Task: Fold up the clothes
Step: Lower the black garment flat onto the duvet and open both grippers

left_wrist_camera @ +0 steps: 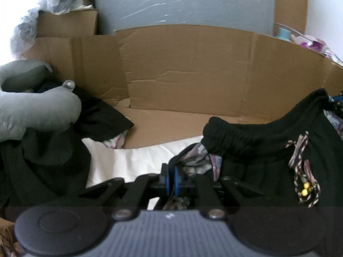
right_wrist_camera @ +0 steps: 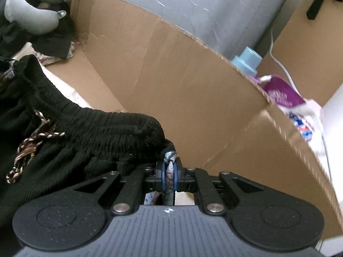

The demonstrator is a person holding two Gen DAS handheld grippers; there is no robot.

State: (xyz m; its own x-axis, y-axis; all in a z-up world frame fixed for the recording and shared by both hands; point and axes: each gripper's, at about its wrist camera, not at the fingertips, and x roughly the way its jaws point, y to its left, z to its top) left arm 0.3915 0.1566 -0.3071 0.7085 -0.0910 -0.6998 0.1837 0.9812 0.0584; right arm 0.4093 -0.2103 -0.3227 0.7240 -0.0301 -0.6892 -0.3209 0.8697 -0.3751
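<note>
A black garment (left_wrist_camera: pixel 268 150) with a ribbed elastic waistband (right_wrist_camera: pixel 103 126) and a braided drawstring (left_wrist_camera: pixel 300 167) hangs lifted between both grippers. Its lining is a patterned fabric (left_wrist_camera: pixel 199 160). My left gripper (left_wrist_camera: pixel 171 182) is shut on the garment's edge at the waistband's left end. My right gripper (right_wrist_camera: pixel 169 177) is shut on the patterned edge at the waistband's right end. In the right wrist view the drawstring (right_wrist_camera: pixel 32 143) dangles at the left. A white sheet (left_wrist_camera: pixel 128 158) lies under the garment.
A cardboard wall (left_wrist_camera: pixel 193 68) rings the work area, with a grey wrapped panel (left_wrist_camera: pixel 182 2) behind it. A grey neck pillow (left_wrist_camera: pixel 32 107) sits on a dark clothes pile (left_wrist_camera: pixel 53 160) at the left. A blue bottle (right_wrist_camera: pixel 246 62) and purple packet (right_wrist_camera: pixel 280 94) stand beyond the cardboard.
</note>
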